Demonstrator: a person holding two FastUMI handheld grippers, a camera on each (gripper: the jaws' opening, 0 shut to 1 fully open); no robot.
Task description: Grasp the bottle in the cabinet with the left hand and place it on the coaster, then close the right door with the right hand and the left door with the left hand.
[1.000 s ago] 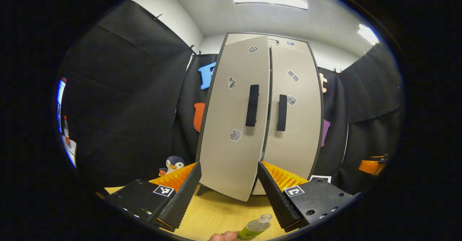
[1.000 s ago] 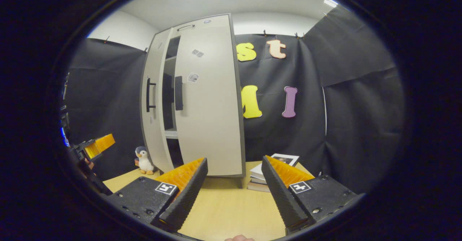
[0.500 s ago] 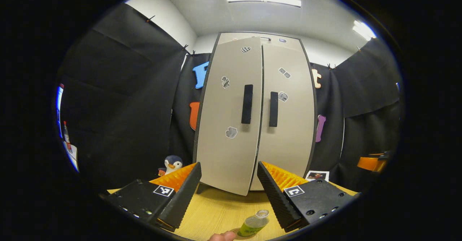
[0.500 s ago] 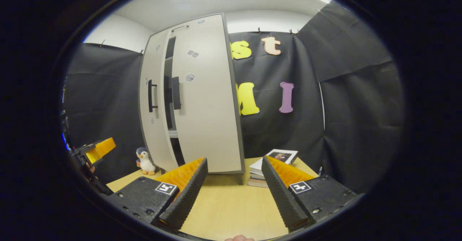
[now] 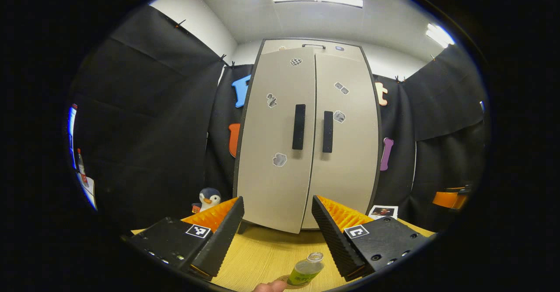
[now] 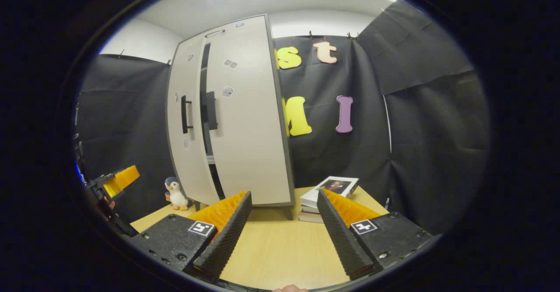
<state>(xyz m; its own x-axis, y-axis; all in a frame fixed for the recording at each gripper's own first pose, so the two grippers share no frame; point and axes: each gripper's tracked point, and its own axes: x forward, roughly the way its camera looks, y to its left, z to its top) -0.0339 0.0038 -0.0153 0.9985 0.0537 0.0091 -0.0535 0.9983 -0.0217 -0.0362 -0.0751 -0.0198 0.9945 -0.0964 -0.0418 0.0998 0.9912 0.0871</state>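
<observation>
Left claw [image 5: 276, 239] spread wide, gripping nothing, hovering over the table [image 5: 262, 252] and aimed straight at the cabinet [image 5: 306, 138]. Bottle [image 5: 305, 270] upright just below and between the fingers, close to the right one, resting on the coaster [image 5: 285, 279] — only a sliver of that visible at the lower rim. Ahead of the claw, left door [image 5: 278, 138] and right door [image 5: 345, 134] look nearly flush, with a thin dark seam between the 2 handles. Toy penguin [image 5: 208, 198] beyond the left finger, beside the cabinet's foot.

Right claw [image 6: 284, 235] also spread wide and holding nothing, low above the table. Cabinet up and to its left, seen at an angle: a dark gap between the 2 doors, the left one standing a little ajar. Stack of books [image 6: 326, 198] just behind the right finger, near the cabinet's corner. Far off to the left, the other claw at the rim, penguin close by.
</observation>
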